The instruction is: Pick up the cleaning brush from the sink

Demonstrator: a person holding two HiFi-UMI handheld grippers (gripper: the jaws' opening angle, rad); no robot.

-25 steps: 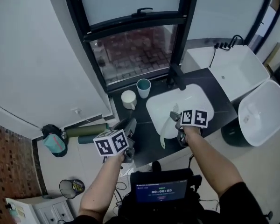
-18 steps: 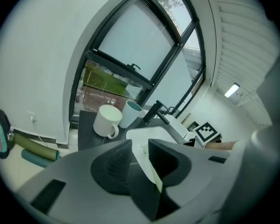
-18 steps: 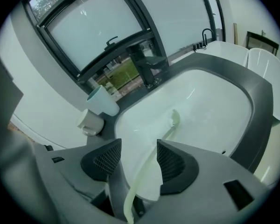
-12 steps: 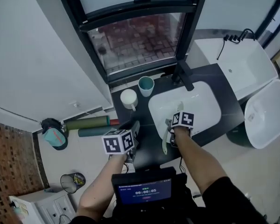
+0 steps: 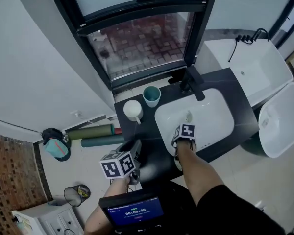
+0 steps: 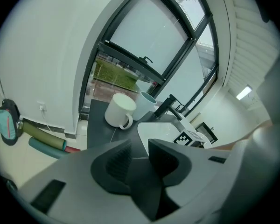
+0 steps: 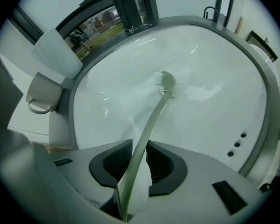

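The right arm reaches up from the bottom centre, its right hand-held gripper [image 5: 184, 132] [image 7: 139, 164] pointing steeply down into the white sink [image 5: 215, 116] [image 7: 214, 101]. Its jaws are closing on the pale handle of the cleaning brush [image 5: 188, 115] [image 7: 151, 125], and the pads meet it on both sides. The brush lies in the basin with its head toward the black faucet [image 5: 192, 82]. At lower left, the left hand-held gripper [image 5: 136, 148] [image 6: 140, 153] hangs over the front edge of the dark table [image 5: 220, 82]. It tilts down toward the white mug [image 5: 133, 109] [image 6: 120, 110] and teal cup [image 5: 151, 95] [image 6: 146, 104], its jaws slightly apart with nothing between them.
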